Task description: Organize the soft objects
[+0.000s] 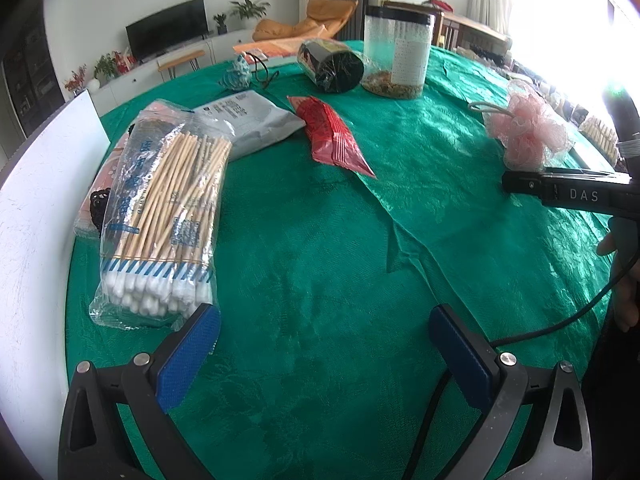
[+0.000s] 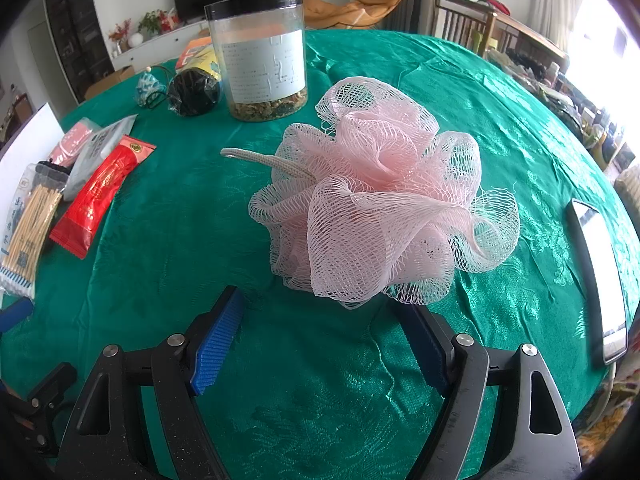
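The green tablecloth (image 2: 168, 216) covers the whole table and carries every item. Landmark for all positions: the pink mesh bath sponge (image 2: 380, 196), lying on the cloth with its cord loop (image 2: 268, 162) pointing left in the right wrist view.

Behind the sponge and slightly left stands a clear plastic jar (image 2: 262, 56) with a black lid, upright, dried contents at its base. Left of the jar lies a black cylindrical roll in wrap (image 2: 194, 92), on its side, with a small teal ornament (image 2: 146, 86) further left.

Well left of the sponge: a red packet (image 2: 102, 192), then a grey pouch (image 2: 96, 152), then a bag of cotton swabs (image 1: 160, 216) resting partly on a pink packet (image 2: 74, 140). A white board (image 1: 36, 216) stands at the table edge beyond them.

Right of the sponge, apart from it, lies a phone (image 2: 600, 276), screen up.

Right gripper (image 2: 320, 336): jaws spread wide, holding nothing; the sponge's near edge overlaps the right finger's tip, contact uncertain. Left gripper (image 1: 324, 344): jaws wide apart, empty, over bare cloth, its left pad (image 1: 188, 356) just beside the swab bag. Nothing stands between the right gripper and the sponge.
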The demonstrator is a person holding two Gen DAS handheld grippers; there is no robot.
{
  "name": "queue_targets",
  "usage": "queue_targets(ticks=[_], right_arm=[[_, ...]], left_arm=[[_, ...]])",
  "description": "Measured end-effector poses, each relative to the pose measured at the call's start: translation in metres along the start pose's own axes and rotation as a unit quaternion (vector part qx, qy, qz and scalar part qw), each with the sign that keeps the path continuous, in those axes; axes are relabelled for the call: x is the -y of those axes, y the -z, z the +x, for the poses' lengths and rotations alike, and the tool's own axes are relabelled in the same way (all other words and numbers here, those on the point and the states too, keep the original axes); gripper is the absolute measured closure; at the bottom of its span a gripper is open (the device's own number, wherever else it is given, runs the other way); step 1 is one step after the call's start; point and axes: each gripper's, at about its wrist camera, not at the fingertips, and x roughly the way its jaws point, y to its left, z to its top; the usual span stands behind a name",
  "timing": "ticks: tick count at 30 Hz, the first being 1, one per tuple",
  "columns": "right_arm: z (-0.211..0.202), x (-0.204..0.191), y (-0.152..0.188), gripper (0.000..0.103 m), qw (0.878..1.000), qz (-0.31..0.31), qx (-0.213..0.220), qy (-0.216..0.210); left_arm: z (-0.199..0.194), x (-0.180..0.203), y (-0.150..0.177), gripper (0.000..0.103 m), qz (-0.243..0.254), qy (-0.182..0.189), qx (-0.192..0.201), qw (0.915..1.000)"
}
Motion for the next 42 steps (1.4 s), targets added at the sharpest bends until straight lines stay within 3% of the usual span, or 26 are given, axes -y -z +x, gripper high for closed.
queue_targets(ticks=[2, 5, 9, 12, 15, 17, 18, 19, 20, 21, 23, 25, 28, 33, 37, 42], right_arm=[[-0.001, 0.003, 0.000, 0.022, 1.000, 0.004, 0.001, -0.007], [-0.010, 0.014, 0.004, 0.022, 0.998, 0.027, -0.017, -0.052], [-0.027, 0.039, 0.021, 0.022, 0.992, 0.061, -0.040, -0.102], [-0.044, 0.063, 0.021, 0.022, 0.993, 0.073, -0.020, -0.088], [-0.058, 0.070, 0.000, 0.022, 0.994, 0.077, 0.017, -0.078], [-0.058, 0.064, -0.023, 0.022, 0.994, 0.065, 0.033, -0.084], [-0.052, 0.057, -0.034, 0.022, 0.995, 0.048, 0.032, -0.082], [-0.041, 0.048, -0.044, 0.022, 0.996, 0.026, 0.027, -0.075], [-0.031, 0.039, -0.051, 0.022, 0.997, 0.005, 0.023, -0.070], [-0.018, 0.032, -0.056, 0.026, 0.997, -0.020, 0.014, -0.068], [0.007, 0.027, -0.059, 0.067, 0.996, -0.050, -0.035, -0.059], [0.012, 0.043, -0.068, 0.069, 0.996, -0.011, -0.042, -0.076], [0.000, 0.074, -0.098, 0.070, 0.997, 0.053, 0.006, -0.063], [-0.028, 0.106, -0.148, 0.070, 0.985, 0.132, 0.084, -0.069], [-0.068, 0.067, -0.165, 0.070, 0.983, 0.091, 0.126, -0.095], [-0.122, -0.035, -0.149, 0.070, 0.972, 0.000, 0.131, -0.196]], left_arm=[[-0.008, -0.004, -0.004, 0.000, -0.015, 0.019, -0.014, 0.9996], [-0.034, -0.010, -0.016, 0.000, -0.035, 0.035, 0.021, 0.9985], [-0.037, -0.007, -0.052, 0.000, -0.034, 0.016, 0.033, 0.9987], [-0.007, 0.006, -0.082, 0.001, -0.022, -0.008, 0.010, 0.9997], [0.032, 0.012, -0.100, 0.021, -0.015, -0.031, -0.025, 0.9991], [0.053, 0.014, -0.107, 0.024, -0.022, -0.039, -0.043, 0.9981], [0.060, 0.014, -0.108, 0.031, -0.026, -0.040, -0.048, 0.9977], [0.066, 0.014, -0.110, 0.046, -0.029, -0.037, -0.054, 0.9974], [0.068, 0.012, -0.110, 0.052, -0.033, -0.025, -0.056, 0.9976], [0.066, 0.011, -0.111, 0.075, -0.035, -0.024, -0.056, 0.9975], [0.058, 0.005, -0.113, 0.075, -0.036, -0.021, -0.045, 0.9981], [0.045, -0.002, -0.118, 0.075, -0.047, 0.002, -0.025, 0.9986], [0.024, -0.014, -0.130, 0.075, -0.074, 0.034, 0.000, 0.9966], [-0.023, -0.036, -0.138, 0.075, -0.107, 0.071, 0.042, 0.9908], [-0.074, -0.075, -0.121, 0.075, -0.129, 0.061, 0.077, 0.9868], [-0.139, -0.148, -0.067, 0.075, -0.164, -0.016, 0.090, 0.9822]])
